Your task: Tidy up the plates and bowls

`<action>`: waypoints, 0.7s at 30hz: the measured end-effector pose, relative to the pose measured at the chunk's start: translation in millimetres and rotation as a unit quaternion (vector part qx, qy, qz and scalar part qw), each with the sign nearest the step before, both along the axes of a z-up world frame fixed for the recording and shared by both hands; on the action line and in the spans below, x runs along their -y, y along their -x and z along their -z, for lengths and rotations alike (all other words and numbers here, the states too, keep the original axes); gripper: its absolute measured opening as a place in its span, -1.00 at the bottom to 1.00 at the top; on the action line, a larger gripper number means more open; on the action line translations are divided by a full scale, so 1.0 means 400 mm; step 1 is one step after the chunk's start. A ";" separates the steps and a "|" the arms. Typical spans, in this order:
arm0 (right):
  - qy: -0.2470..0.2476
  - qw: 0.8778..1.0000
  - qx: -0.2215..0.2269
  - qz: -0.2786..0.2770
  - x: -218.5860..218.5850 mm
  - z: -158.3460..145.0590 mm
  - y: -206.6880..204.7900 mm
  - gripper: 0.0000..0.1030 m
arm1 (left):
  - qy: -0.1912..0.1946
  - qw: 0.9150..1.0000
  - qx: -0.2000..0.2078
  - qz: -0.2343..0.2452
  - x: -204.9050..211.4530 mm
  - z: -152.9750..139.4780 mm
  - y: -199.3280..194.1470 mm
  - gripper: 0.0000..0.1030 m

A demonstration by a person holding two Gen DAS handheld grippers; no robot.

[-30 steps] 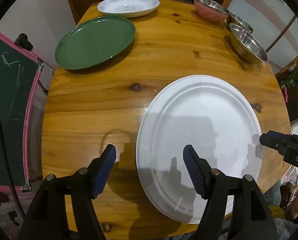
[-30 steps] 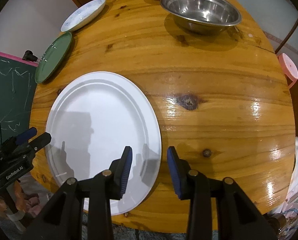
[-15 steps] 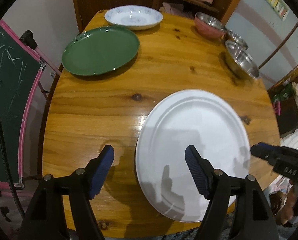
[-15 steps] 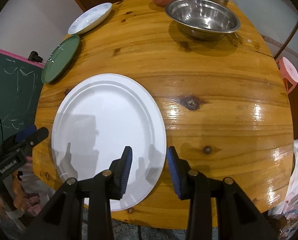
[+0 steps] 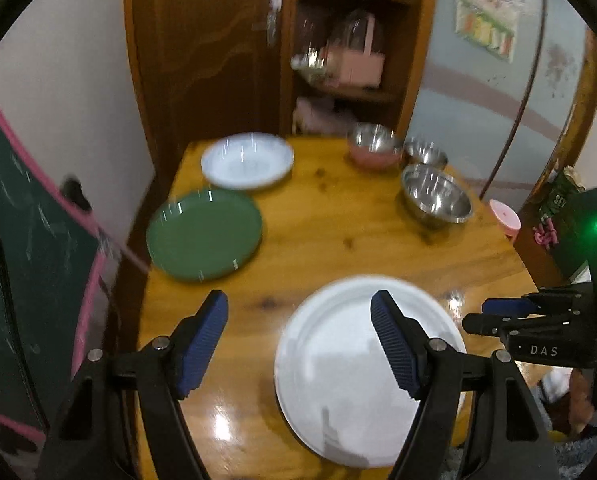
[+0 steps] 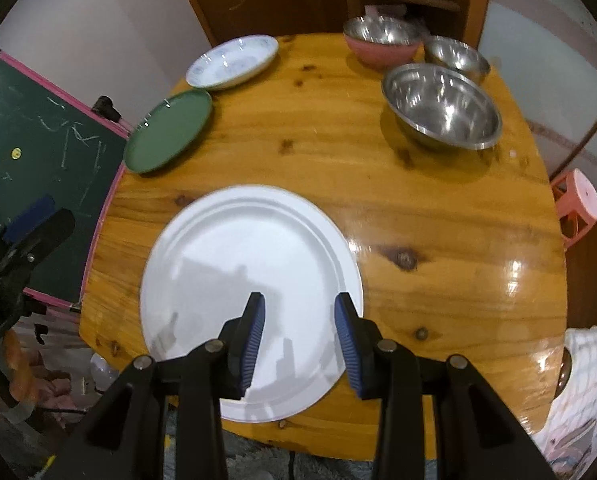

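A large white plate lies flat at the near edge of the round wooden table. My right gripper hovers above its near right rim, open, with nothing between the pads. In the left wrist view my left gripper is open wide above the white plate and the bare wood to its left, holding nothing. At the far left sit a green plate and a patterned white dish. A pink bowl, a small steel bowl and a large steel bowl stand far right.
A green chalkboard with a pink frame leans beside the table's left edge. A pink stool stands off the right side. A wooden cabinet with shelves rises behind the table. White cloth lies at the near right.
Both grippers have lifted away from the table, so more of the room shows. The left one has tilted upward toward the cabinet. The white plate stays flat on the wood.
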State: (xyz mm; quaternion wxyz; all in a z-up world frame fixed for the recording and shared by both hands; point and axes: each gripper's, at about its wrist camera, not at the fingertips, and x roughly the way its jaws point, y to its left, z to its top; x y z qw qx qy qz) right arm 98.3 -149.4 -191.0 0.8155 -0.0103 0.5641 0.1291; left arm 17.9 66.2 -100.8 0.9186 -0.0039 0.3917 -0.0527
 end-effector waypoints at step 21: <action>-0.014 0.990 0.128 -0.055 -0.076 -0.319 -0.069 -0.29 | 0.002 0.999 0.016 -0.040 -0.128 -0.257 -0.100 0.41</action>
